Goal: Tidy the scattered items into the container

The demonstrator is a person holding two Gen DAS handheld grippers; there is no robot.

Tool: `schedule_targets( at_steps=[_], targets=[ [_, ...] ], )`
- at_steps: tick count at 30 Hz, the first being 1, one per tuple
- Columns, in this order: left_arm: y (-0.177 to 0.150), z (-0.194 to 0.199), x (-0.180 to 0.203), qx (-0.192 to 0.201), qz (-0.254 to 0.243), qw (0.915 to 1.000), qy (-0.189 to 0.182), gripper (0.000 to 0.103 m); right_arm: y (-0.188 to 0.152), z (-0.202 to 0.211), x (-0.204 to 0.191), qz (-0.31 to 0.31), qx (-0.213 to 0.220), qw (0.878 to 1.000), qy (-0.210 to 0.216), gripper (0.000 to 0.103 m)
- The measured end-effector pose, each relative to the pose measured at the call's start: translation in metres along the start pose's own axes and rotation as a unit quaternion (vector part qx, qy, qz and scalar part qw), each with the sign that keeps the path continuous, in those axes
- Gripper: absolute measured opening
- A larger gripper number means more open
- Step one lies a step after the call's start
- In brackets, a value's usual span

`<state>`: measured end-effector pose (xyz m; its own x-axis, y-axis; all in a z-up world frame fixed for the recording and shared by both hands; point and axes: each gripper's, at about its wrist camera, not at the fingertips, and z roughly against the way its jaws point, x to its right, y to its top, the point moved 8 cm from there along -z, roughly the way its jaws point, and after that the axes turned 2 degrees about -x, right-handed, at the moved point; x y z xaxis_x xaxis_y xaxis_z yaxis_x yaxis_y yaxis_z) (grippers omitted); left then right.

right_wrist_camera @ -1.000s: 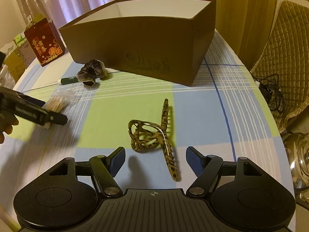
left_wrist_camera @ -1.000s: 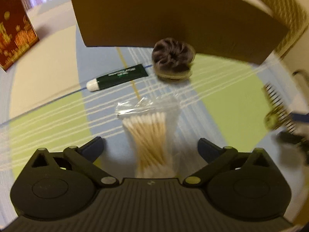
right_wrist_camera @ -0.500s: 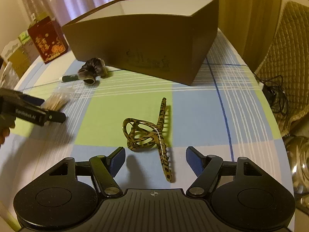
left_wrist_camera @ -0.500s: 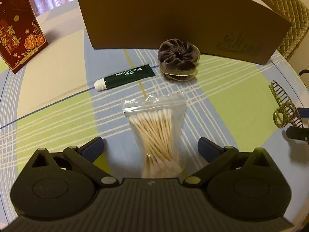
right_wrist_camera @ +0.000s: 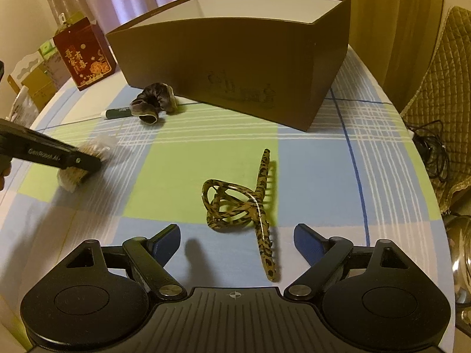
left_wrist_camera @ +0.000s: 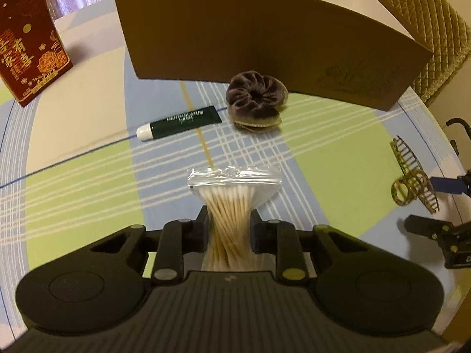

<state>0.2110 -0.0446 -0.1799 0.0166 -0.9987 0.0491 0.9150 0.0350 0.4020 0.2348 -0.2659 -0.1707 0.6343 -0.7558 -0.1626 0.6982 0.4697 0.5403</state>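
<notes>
Here, one left gripper (left_wrist_camera: 229, 223) pinches one crinkly cotton-swab bag (left_wrist_camera: 232, 194); the right gripper (right_wrist_camera: 237, 236), jaws spread, flanks one leopard-print claw clip (right_wrist_camera: 244, 206) mid-tabletop.

swab bag (right_wrist_camera: 85, 161) blurred, tube (right_wrist_camera: 117, 113) half-hidden

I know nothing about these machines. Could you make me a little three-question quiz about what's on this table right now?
1. True or false: the left gripper is shut on the bag of cotton swabs.
2. Which lies nearest the right gripper? A) lip gel tube B) leopard-print hair claw C) velvet scrunchie
3. Fill in: the scrunchie lies beside the brown ____.

Key: 1 true; 2 B; 3 box.
</notes>
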Motion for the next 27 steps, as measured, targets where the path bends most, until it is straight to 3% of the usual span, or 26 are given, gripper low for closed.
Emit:
schedule_targets(
  at_steps=[15, 16, 17, 19, 21, 27],
  targets=[
    [-0.001, 0.022, -0.007, 0.013, 0.006, 0.9999, 0.007, 0.021, 0.010, -0.010, -0.013, 0.030, 0.003, 0.999, -0.026, 0.089],
    [-0.001, 0.024, -0.008, 0.015, 0.007, 0.9998, 0.007, 0.021, 0.011, -0.010, -0.014, 0.031, 0.005, 0.999, -0.029, 0.085],
    [-0.002, 0.025, -0.008, 0.016, 0.007, 0.9998, 0.007, 0.021, 0.011, -0.011, -0.015, 0.030, 0.006, 0.999, -0.031, 0.070],
    [-0.003, 0.027, -0.010, 0.017, 0.010, 0.9998, 0.006, 0.021, 0.012, -0.014, -0.015, 0.032, 0.005, 0.999, -0.042, 0.068],
    [-0.004, 0.029, -0.011, 0.019, 0.010, 0.9998, 0.005, 0.021, 0.013, -0.015, -0.016, 0.044, 0.008, 0.997, -0.056, 0.049],
    [-0.006, 0.034, -0.012, 0.021, 0.008, 0.9998, 0.001, 0.021, 0.012, -0.011, -0.020, 0.053, 0.005, 0.997, -0.055, 0.047]
  ],
)
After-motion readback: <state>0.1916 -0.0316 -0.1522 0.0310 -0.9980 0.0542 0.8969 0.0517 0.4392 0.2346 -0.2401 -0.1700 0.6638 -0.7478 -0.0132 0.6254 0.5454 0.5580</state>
